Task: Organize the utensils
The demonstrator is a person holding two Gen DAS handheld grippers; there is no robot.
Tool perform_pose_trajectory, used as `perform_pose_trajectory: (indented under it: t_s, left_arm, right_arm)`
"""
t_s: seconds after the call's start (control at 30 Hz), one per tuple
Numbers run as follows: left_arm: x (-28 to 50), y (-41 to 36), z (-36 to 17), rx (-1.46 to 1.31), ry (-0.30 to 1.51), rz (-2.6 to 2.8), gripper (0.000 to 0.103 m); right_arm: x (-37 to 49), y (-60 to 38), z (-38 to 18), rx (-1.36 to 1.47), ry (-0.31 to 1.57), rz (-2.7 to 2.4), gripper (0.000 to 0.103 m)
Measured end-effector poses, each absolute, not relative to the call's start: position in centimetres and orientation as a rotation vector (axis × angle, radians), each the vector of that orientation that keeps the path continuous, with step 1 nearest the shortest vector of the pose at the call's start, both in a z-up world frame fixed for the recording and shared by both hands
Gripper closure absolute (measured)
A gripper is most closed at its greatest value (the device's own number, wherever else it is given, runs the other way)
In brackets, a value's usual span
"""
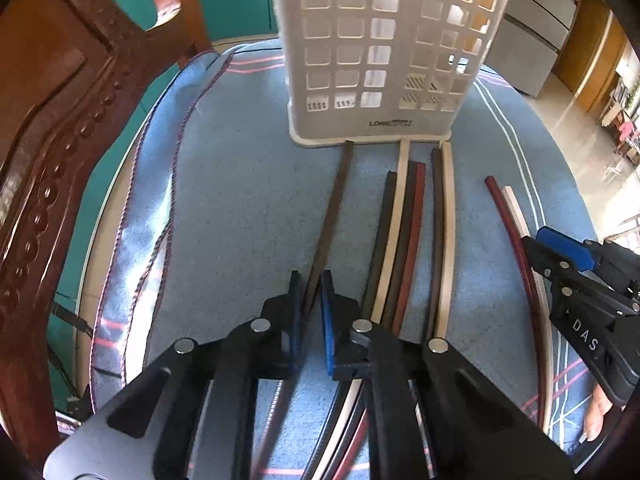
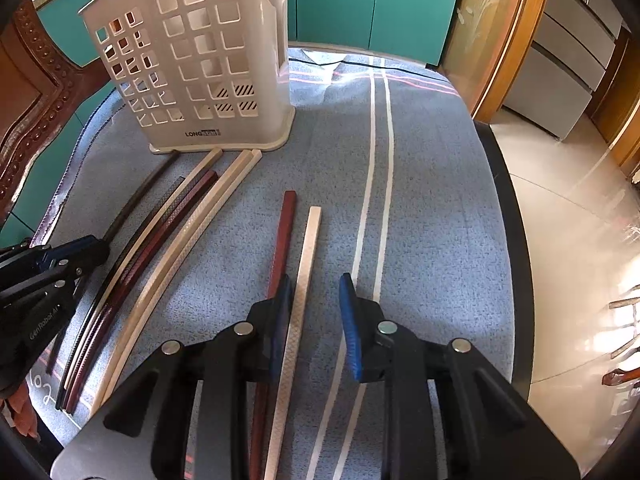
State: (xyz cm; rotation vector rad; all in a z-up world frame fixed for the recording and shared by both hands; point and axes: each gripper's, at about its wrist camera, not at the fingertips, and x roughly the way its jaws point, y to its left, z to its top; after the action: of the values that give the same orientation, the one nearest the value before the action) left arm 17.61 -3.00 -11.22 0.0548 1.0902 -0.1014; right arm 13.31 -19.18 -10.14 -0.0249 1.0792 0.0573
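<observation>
On the bench (image 2: 436,208), which is being covered by a blue cloth (image 1: 240,184) with pale stripes, a tall cream utensil holder (image 1: 384,52) pierced with square holes is being shown standing upright at the far side. Behind the bench, a carved brown wooden chair (image 1: 60,128) and teal cabinet doors (image 2: 376,0) are being seen.

Chopsticks are being shown lying flat on the cloth, pointing toward the holder. A cluster of dark, cream and red chopsticks (image 1: 408,236) is being seen in the middle, their far ends near or touching the holder's base. To its left, a single dark brown chopstick (image 1: 332,216) is being shown lying apart. Well to the right, a red chopstick (image 2: 282,240) and a cream chopstick (image 2: 308,256) are being seen lying side by side.

The left hand-held gripper (image 1: 311,300) is being held over the single dark brown chopstick, which is being clamped between its blue pads, the jaws being almost closed around it. The right hand-held gripper (image 2: 316,312) is being held over the separate pair; its jaws are being kept partly apart, with the cream chopstick lying between them beside the left pad, the red one just outside that pad. Whether either pad is touching the cream chopstick cannot be told.
</observation>
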Motion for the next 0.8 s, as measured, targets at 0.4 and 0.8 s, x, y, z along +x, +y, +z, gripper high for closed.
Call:
perform_pose_trajectory:
  t_s: [0.4, 0.8]
  left_arm:
    - [16.9, -2.2, -11.3, 0.039, 1.122, -0.091, 0.095]
    - [20.4, -4.3, -11.3, 0.104, 1.095, -0.045, 0.093]
  right_arm:
    - [13.9, -19.7, -10.0, 0.003, 1.094, 0.036, 0.08]
    - [14.2, -19.3, -10.2, -0.003, 1.06, 0.034, 0.08]
